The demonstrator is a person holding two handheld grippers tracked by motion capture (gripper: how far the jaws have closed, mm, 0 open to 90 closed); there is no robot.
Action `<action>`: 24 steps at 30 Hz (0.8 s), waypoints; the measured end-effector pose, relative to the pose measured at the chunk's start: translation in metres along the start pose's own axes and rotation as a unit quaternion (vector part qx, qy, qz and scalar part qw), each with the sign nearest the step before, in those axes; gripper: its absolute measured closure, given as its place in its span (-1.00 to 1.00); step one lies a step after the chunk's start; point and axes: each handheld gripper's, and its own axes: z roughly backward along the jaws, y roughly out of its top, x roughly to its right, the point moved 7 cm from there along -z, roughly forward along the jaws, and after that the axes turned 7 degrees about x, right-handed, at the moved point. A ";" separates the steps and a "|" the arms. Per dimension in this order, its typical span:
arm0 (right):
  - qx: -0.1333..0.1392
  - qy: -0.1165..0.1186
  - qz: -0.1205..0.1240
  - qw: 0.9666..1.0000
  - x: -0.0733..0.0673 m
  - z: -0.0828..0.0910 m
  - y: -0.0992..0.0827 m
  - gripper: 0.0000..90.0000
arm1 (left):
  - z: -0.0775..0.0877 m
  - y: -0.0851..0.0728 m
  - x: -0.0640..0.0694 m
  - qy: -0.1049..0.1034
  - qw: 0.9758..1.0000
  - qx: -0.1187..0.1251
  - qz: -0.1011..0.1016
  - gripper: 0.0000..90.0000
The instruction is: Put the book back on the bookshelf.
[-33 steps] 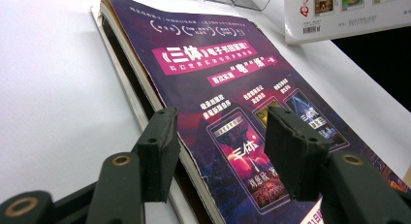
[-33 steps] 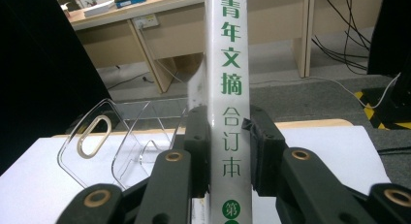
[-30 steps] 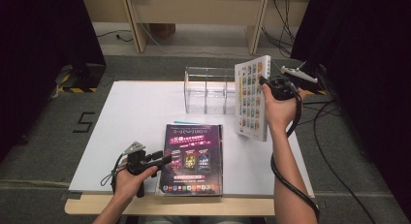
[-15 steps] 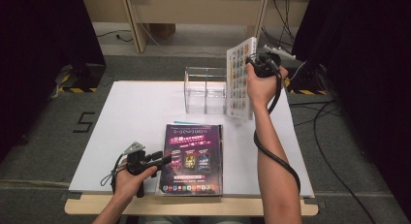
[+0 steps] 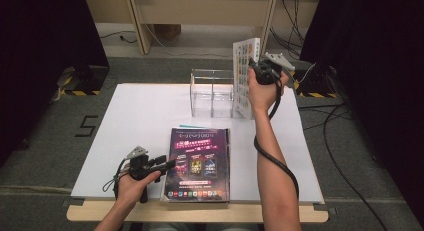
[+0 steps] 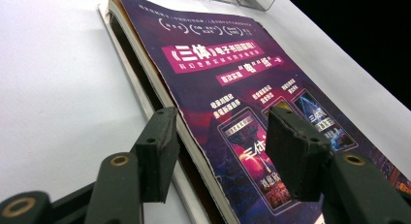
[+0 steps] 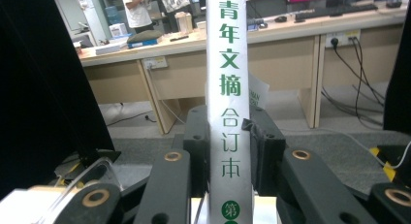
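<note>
Magazines lay stacked at the table's [image 5: 125, 116] near edge, the top one a purple-covered issue [image 5: 197, 163]. At its left edge the left gripper [image 5: 167, 164] rested low, its jaws spread on either side of the stack's edge, one pad [image 6: 157, 156] beside the pages and the other above the cover, neither pressing. Farther back, a clear acrylic rack [image 5: 212, 93] stood on the table. Just beside its right side, the right gripper [image 5: 252, 71] held a white bound volume [image 5: 245, 81] upright, its pads [image 7: 264, 146] pinching the spine with green characters.
</note>
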 end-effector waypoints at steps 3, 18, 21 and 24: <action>0.000 0.004 0.007 1.000 -0.003 0.019 -0.008 0.62 | 0.001 0.000 -0.001 0.004 1.000 0.001 0.000 -0.01; -0.071 0.002 -0.017 0.997 0.020 0.094 -0.036 0.55 | 0.001 0.000 0.001 0.005 1.000 0.000 -0.004 -0.01; -0.081 -0.005 -0.024 0.996 0.023 0.099 -0.038 0.51 | 0.001 0.002 0.001 0.005 1.000 0.004 -0.003 -0.01; -0.086 -0.009 -0.023 0.996 0.024 0.098 -0.036 0.51 | 0.001 0.003 0.002 0.005 1.000 0.006 -0.003 -0.01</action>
